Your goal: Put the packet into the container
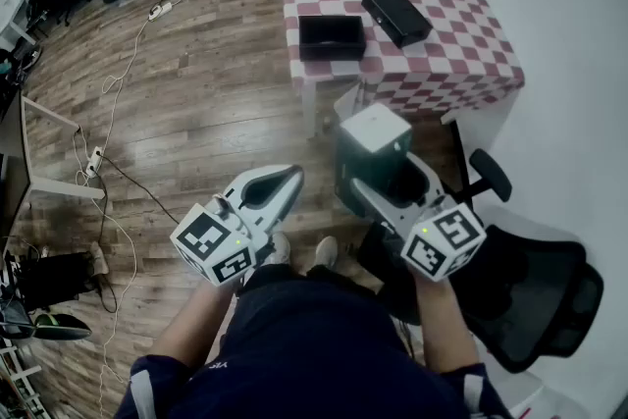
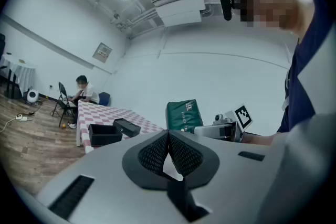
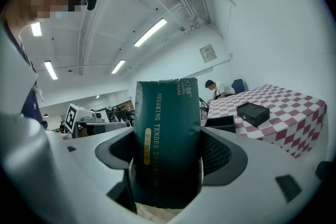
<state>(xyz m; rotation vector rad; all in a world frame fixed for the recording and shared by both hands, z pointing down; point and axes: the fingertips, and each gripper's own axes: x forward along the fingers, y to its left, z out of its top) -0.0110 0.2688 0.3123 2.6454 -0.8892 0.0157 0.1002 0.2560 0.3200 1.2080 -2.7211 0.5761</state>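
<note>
A dark green packet (image 3: 167, 128) stands upright between the jaws of my right gripper (image 3: 167, 157), which is shut on it with the jaws wide apart. In the head view the packet (image 1: 376, 130) shows its pale top end above the right gripper (image 1: 378, 174). In the left gripper view the packet (image 2: 184, 115) sits off to the right. My left gripper (image 1: 289, 177) is shut with nothing in it, its pads (image 2: 181, 155) pressed together. The open black container (image 1: 332, 49) rests on the checkered table, well ahead of both grippers, with a flat black box (image 1: 395, 14) beside it.
The table (image 1: 442, 44) has a red and white checkered cloth and stands against the white wall. A black office chair (image 1: 530, 294) is at my right. Cables (image 1: 108, 103) run over the wooden floor at left. A person (image 2: 83, 89) sits at the table's far end.
</note>
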